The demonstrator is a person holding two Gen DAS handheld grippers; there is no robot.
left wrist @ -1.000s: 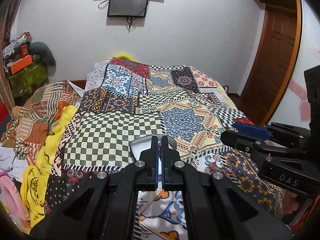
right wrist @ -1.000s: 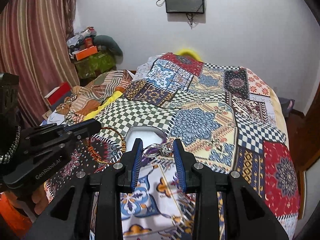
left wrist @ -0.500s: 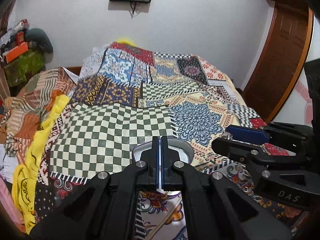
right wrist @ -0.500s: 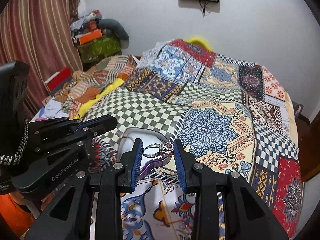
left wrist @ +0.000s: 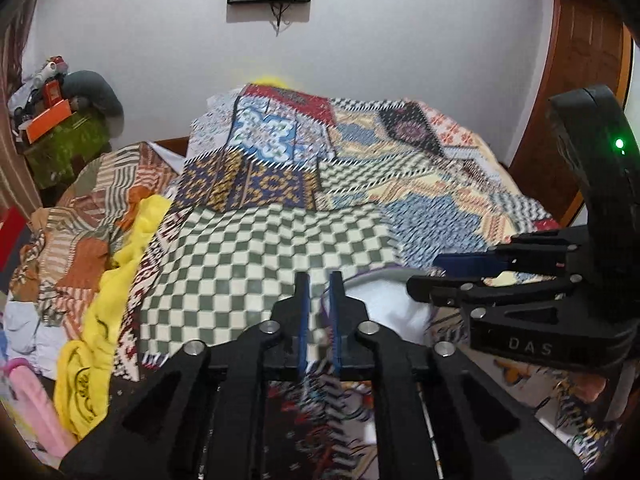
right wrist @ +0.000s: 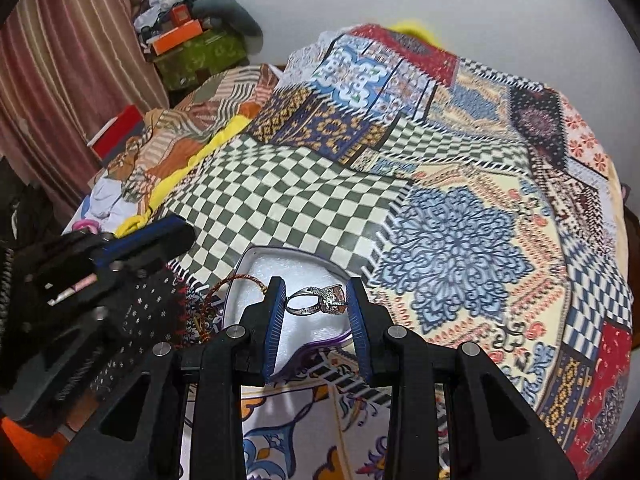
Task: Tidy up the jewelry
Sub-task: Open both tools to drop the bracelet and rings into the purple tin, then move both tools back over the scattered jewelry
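My right gripper (right wrist: 317, 305) is clamped on one silver ring (right wrist: 320, 302), held just above the one white-lined tray (right wrist: 256, 268) on the patchwork bedspread (right wrist: 452, 236). My left gripper (left wrist: 319, 312) has just been opening, its jaws slightly apart with nothing between them. One red-gold cord bracelet (right wrist: 240, 279) lies over the tray's left rim.

I read "DAS" in grey letters on the right gripper (left wrist: 446, 276), at the right of my left view. Nothing else is legible to me.
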